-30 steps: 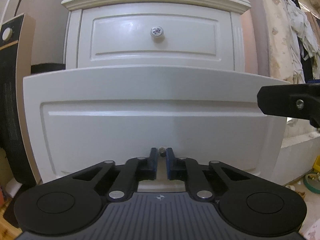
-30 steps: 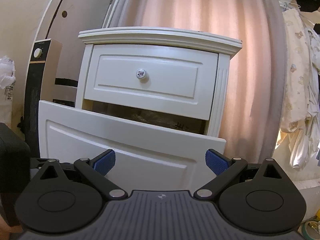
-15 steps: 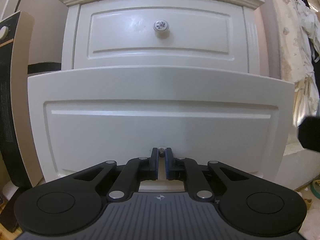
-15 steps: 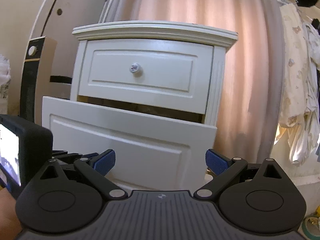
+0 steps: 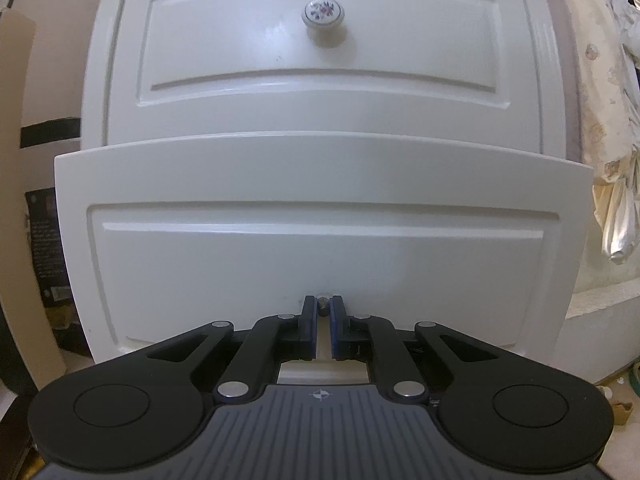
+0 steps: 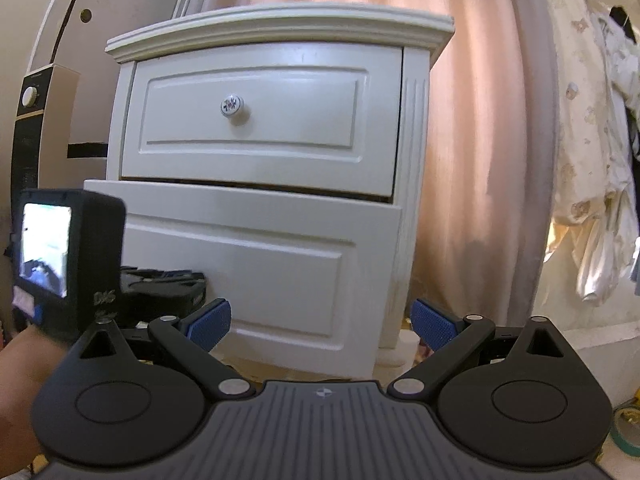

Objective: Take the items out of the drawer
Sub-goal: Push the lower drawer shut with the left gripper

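White drawer (image 5: 320, 240) faces camera | left tool (image 5: 323, 312) clamps knob (image 5: 322, 307) | right tool (image 6: 322, 322) wide, empty

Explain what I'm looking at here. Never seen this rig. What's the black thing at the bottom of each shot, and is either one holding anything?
There is no robot arm. A person carries two handheld grippers, each with a fisheye camera looking forward along its two fingers. The black and grey shape at the bottom of each picture is that gripper's own body.

The left wrist view faces a white nightstand close up. The left gripper is shut on the lower drawer's knob, a small stub pinched between the blue pads. That lower drawer is pulled partly out. The upper drawer is closed, with a floral knob.

The right wrist view shows the same nightstand from further back and to the side. The right gripper is open and holds nothing. At its left edge you see the left gripper's camera screen. The drawer's contents are hidden in both views.
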Motion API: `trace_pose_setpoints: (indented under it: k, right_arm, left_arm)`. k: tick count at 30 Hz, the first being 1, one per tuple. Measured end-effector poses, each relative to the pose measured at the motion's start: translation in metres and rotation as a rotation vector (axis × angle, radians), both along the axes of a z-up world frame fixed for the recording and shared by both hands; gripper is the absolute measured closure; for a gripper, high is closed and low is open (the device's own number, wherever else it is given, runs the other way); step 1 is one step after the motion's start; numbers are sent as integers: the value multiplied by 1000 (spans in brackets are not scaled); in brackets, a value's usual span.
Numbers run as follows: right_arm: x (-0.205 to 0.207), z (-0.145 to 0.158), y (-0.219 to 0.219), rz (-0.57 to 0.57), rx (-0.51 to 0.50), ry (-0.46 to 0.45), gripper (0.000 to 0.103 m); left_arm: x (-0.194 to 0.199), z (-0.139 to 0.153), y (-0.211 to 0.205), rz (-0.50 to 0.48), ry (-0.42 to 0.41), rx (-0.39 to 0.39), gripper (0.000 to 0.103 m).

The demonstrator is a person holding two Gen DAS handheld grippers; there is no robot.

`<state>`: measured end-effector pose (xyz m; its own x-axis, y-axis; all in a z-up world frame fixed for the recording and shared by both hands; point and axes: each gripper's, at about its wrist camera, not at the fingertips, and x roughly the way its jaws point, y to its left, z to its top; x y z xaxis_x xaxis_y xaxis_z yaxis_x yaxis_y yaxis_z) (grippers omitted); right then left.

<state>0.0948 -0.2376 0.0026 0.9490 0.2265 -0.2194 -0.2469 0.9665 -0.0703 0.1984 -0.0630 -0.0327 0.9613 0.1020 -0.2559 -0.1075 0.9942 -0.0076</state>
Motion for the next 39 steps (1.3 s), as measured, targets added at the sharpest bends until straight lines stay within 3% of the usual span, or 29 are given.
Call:
trace_pose_setpoints:
  k: [18, 39]
  right_arm:
    - [43, -16, -7, 8, 27, 45, 0]
    - [42, -18, -9, 8, 31, 56, 0]
  left_arm:
    - [48, -3, -4, 31, 5, 17, 98]
    - [47, -5, -11, 27, 48, -10, 94]
